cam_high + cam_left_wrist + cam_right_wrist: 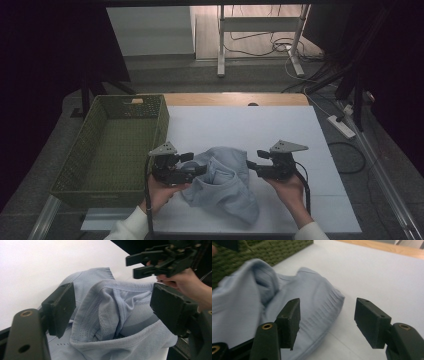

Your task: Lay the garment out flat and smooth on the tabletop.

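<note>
High view | left gripper (200, 167) open at blue garment (225, 187) | right gripper (250, 164) open, clear

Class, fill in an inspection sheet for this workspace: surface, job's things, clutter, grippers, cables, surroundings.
Surface: white sheet over a wooden table.
Job's things: crumpled pale blue knitted garment lying on the sheet; empty green woven basket at its left.
Clutter: nothing seen.
Grippers: left gripper open, jaws either side of a garment fold in its own view; right gripper open, at the garment's edge, nothing between the jaws.
Cables: one trails from each gripper; more on the floor, with a white power strip.
Surroundings: dim room, metal stand legs behind.
</note>
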The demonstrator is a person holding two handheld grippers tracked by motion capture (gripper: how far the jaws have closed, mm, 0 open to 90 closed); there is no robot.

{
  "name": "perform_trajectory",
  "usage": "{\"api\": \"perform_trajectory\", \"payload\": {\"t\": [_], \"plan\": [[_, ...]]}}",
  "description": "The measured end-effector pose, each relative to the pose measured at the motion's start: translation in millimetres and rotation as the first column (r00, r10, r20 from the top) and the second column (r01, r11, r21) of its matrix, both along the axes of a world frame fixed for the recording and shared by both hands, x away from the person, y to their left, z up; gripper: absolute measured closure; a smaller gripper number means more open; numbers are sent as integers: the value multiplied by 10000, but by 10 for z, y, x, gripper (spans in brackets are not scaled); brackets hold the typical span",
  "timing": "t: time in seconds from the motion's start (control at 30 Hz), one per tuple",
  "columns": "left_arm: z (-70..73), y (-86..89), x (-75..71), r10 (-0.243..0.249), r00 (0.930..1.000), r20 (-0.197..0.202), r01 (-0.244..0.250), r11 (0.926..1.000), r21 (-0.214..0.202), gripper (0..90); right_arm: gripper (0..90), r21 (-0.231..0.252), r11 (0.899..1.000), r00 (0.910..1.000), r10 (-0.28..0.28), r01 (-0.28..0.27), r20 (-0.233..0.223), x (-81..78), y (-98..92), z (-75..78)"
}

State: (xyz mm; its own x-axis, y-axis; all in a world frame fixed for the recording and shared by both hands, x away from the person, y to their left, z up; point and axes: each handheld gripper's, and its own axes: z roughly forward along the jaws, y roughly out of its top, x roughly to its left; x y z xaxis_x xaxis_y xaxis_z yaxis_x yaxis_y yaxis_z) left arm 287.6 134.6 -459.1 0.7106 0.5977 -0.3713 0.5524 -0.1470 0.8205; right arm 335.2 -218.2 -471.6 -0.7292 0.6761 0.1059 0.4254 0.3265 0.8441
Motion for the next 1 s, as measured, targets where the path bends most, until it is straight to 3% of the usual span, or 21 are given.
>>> {"api": "perform_trajectory", "payload": {"t": [0.13,0.37,0.67,0.9,1.0], "plan": [[-1,13,0,7,10000,-14,-7,10000,-5,214,369,-200,9998,9998,-33,30,-179,122,55,-76],[-1,16,1,32,10000,-33,-32,10000,-15,214,349,-331,9994,9997,7,-15,-237,247,140,-48],[-6,6,4,-13,10000,-28,13,10000,2,214,335,-944,9940,9983,529,-550,-245,496,384,-70],[-1,10,2,-29,10000,-6,29,10000,1,215,341,-1180,9896,9956,758,-820,-557,558,495,-150],[1,2,2,-45,10000,7,45,10000,5,216,343,-1259,9879,9924,795,-910,-936,583,509,-217]]}}
